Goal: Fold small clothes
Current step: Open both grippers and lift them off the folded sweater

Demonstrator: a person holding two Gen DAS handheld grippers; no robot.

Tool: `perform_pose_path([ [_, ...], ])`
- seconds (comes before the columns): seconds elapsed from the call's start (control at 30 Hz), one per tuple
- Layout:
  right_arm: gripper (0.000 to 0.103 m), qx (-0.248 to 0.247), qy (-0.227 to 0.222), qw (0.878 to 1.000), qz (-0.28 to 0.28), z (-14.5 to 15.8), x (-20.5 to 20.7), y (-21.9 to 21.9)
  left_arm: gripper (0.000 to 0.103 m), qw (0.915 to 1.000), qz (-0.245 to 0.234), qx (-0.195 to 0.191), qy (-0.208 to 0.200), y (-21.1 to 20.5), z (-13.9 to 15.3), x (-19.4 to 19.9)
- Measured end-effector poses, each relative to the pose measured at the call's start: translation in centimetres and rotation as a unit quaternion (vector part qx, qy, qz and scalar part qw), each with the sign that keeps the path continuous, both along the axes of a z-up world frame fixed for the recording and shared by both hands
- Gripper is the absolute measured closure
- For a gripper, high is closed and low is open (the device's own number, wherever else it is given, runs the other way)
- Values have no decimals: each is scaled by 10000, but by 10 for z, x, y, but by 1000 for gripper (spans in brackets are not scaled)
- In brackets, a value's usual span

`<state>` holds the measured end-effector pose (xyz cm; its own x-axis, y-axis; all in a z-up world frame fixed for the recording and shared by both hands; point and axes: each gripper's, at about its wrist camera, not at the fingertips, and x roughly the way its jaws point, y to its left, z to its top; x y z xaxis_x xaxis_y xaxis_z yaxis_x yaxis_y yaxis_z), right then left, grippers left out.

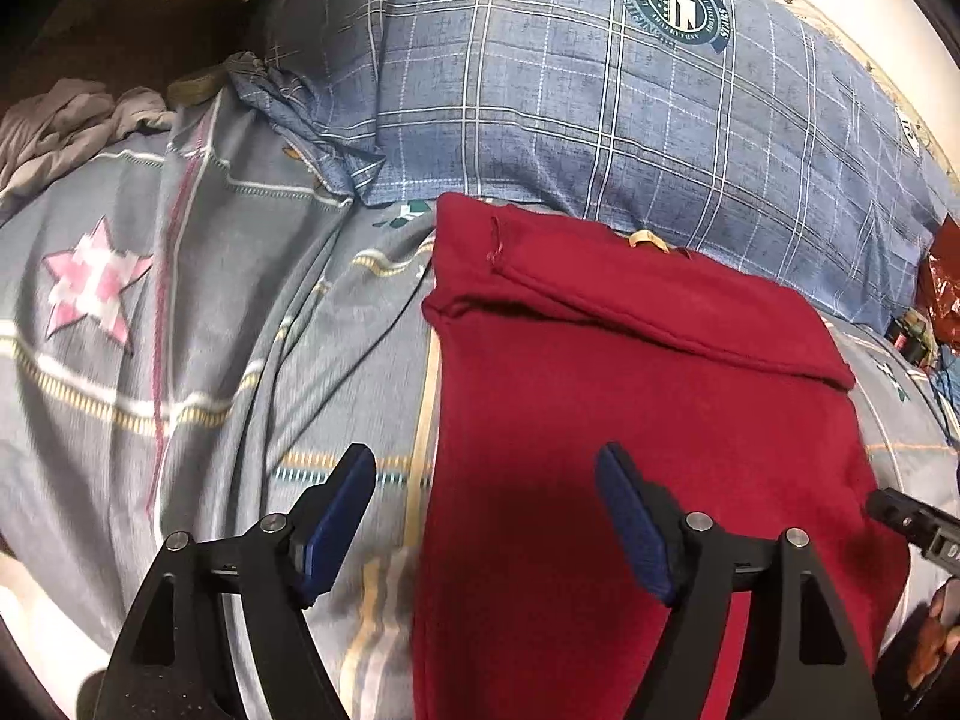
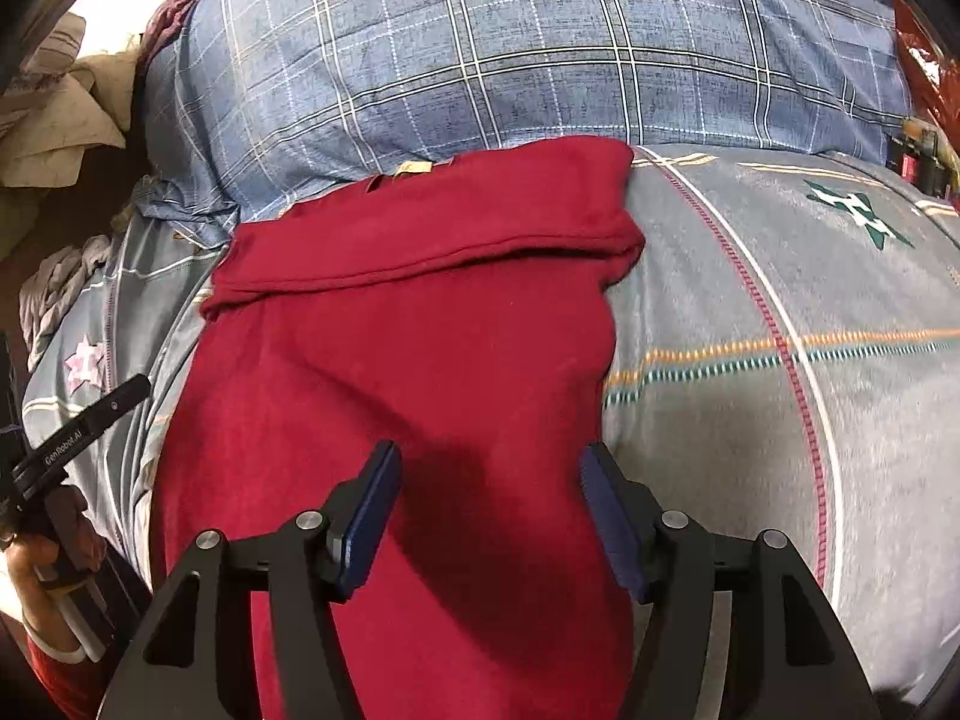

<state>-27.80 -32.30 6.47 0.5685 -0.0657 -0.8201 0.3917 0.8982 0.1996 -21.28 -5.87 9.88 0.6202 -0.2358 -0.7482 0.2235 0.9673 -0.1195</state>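
A dark red garment point(image 1: 630, 408) lies flat on the grey patterned bedsheet point(image 1: 180, 312), its far end folded over into a flap beside the blue plaid pillow point(image 1: 570, 108). My left gripper point(image 1: 486, 468) hovers open above the garment's left edge, one finger over the sheet, one over the red cloth, nothing between them. In the right wrist view the same red garment point(image 2: 408, 360) fills the middle. My right gripper point(image 2: 489, 468) stands open above its right side, nothing in its jaws. The left gripper's body point(image 2: 78, 426) shows at the left edge, held by a hand.
The plaid pillow point(image 2: 510, 48) bounds the far side. Crumpled grey cloth point(image 1: 66, 120) lies at the far left and pale clothes point(image 2: 60, 102) are heaped beyond it. Red packaging and small items point(image 1: 936, 300) sit at the right. Bare bedsheet point(image 2: 780, 330) stretches to the garment's right.
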Motion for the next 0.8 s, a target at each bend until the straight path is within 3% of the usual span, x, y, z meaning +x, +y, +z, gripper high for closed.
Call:
perform_pose_path([
  [0.17,31,168,-167,9997,-64,1,-10,6,26,9999,42,147,-34,0,-9,-10],
  [0.33,29,88,-114,9999,-13,1,-10,16,26,9999,160,10,53,5,-20,-6],
  [0.63,30,-125,-149,9998,-59,7,17,3,26,9999,77,-115,93,9,-2,38],
  [0.8,30,-371,-181,9990,-166,13,37,-16,26,9999,88,57,-22,-3,7,83],
])
